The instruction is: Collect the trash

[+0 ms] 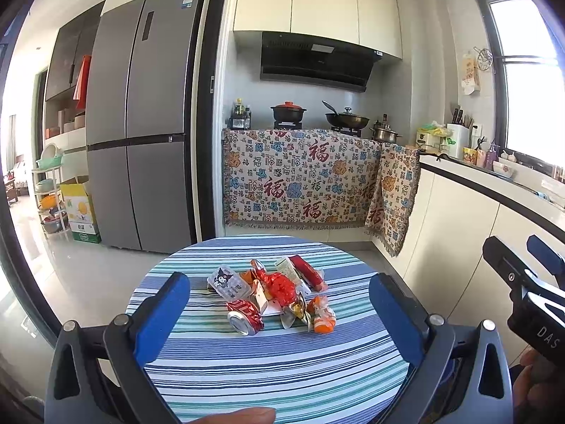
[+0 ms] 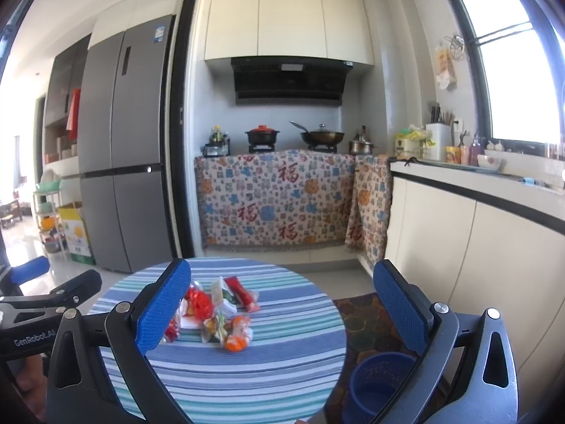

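From your left wrist view, nothing is collected yet: the whole trash pile (image 1: 273,295) lies heaped at the middle of the round striped counter (image 1: 282,371), with a crushed red can (image 1: 244,316) on the pile's near side, a white cartoon-printed pack (image 1: 227,281) at its left, a red foil wrapper (image 1: 280,286) at its centre and an orange packet (image 1: 323,318) at its right. Your left tongs (image 1: 279,318) hang wide open and empty, short of the pile, and the right tool's black body (image 1: 526,289) sits well right of it. From your right wrist view, your right tongs (image 2: 279,314) are also spread wide with nothing held; the left blue pad (image 2: 162,309) hides the pile's left edge. A blue perforated basket (image 2: 381,378) stands on the floor right of the pile, below the counter's edge, likely the bin. I judge every piece remains; nothing blocks the approach.
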